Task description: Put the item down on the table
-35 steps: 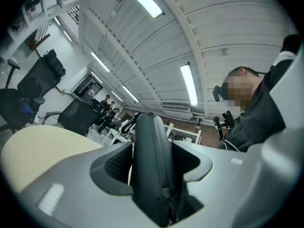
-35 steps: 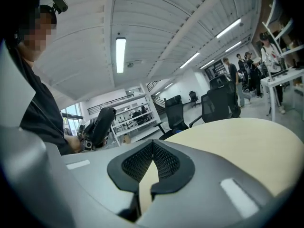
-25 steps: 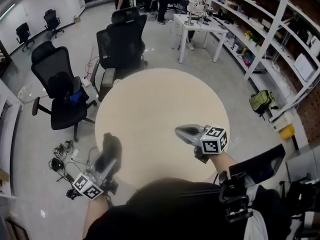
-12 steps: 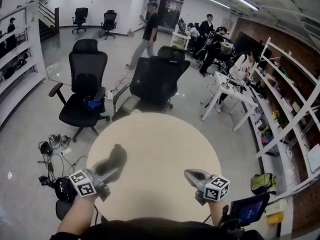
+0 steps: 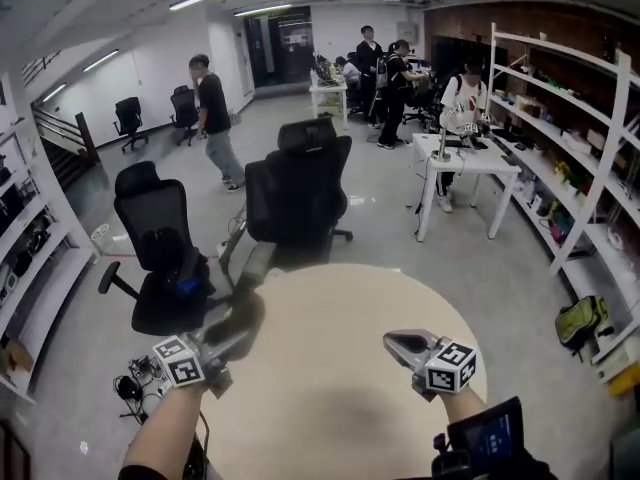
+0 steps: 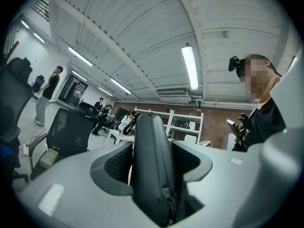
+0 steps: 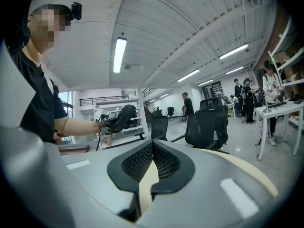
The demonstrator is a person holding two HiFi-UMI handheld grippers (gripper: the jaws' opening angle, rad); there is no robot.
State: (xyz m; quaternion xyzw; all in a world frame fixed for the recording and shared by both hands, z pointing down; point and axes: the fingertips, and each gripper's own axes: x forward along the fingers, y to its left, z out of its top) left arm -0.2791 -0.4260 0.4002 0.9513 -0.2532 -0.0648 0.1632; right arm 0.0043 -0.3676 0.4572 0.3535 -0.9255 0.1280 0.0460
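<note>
- Head view: your left gripper (image 5: 228,336) pinches a dark pouch (image 5: 240,313) at the left rim of the round table (image 5: 340,388).
- The pouch looks lifted, not resting. From this angle I can't tell exactly how high it is above the top.
- Your right gripper (image 5: 392,341) sits over the right side of the table, well apart from the pouch, and carries nothing.
- The tabletop in view is bare, so you have plenty of room to land it.
- Left gripper view: the jaws are clamped on the pouch, zipper edge toward the camera, with the textured pads (image 6: 118,163) pressing both of its sides.
- The pouch stands upright between the jaws and reaches past the tips. No table shows here, only room and ceiling.
- Right gripper view: the jaws are pressed together at the tips with nothing between them, and the table shows through the slit lower down.
- The pouch shows across the way here, up in the air in the other gripper, clear of the table.
- Status: nothing is placed yet. My read is that you're in the carry phase.
- Left to do: bring the pouch in over the top, lower it to contact, let go, back off.
</note>
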